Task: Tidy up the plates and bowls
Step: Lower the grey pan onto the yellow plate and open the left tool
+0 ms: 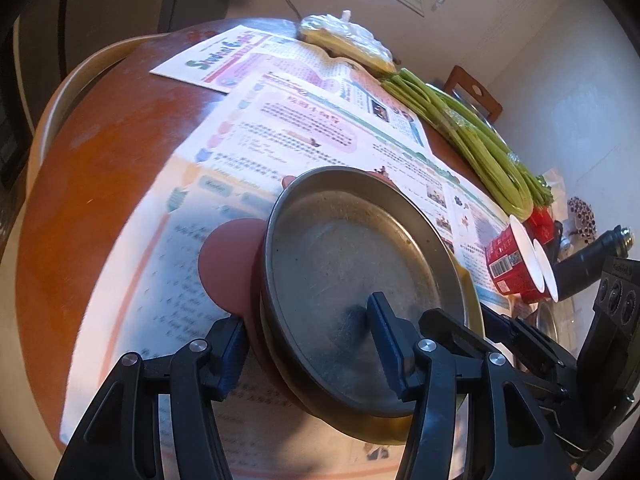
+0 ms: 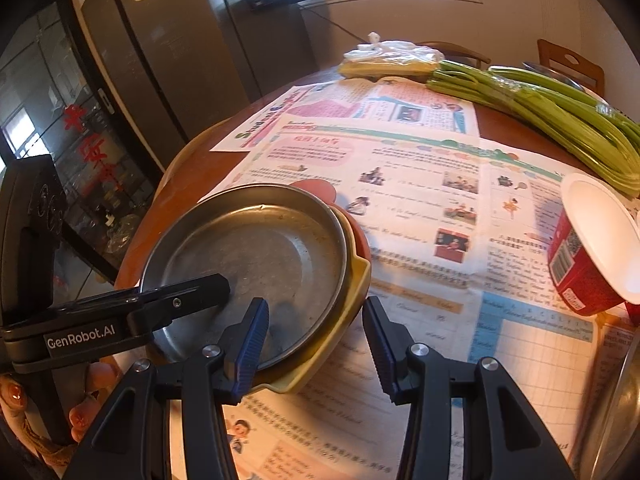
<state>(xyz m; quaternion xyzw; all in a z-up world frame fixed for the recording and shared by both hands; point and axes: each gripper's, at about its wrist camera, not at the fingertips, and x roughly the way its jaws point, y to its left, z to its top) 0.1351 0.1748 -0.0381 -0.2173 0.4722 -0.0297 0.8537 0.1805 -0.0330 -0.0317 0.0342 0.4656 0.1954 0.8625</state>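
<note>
Left gripper (image 1: 316, 344): jaws straddle near rim of steel plate (image 1: 344, 272), one finger inside, one outside; pads look just off rim, not clamped.
Right gripper (image 2: 314, 342): jaws parted across yellow dish (image 2: 352, 292) rim, gap visible on outer side, nothing pinched.
Stack: steel plate in yellow dish on pink plate (image 1: 228, 264), on newspaper (image 2: 400, 208).
Advice: close both evenly, lift level.
Beyond: red cup (image 2: 588, 256), well right.
</note>
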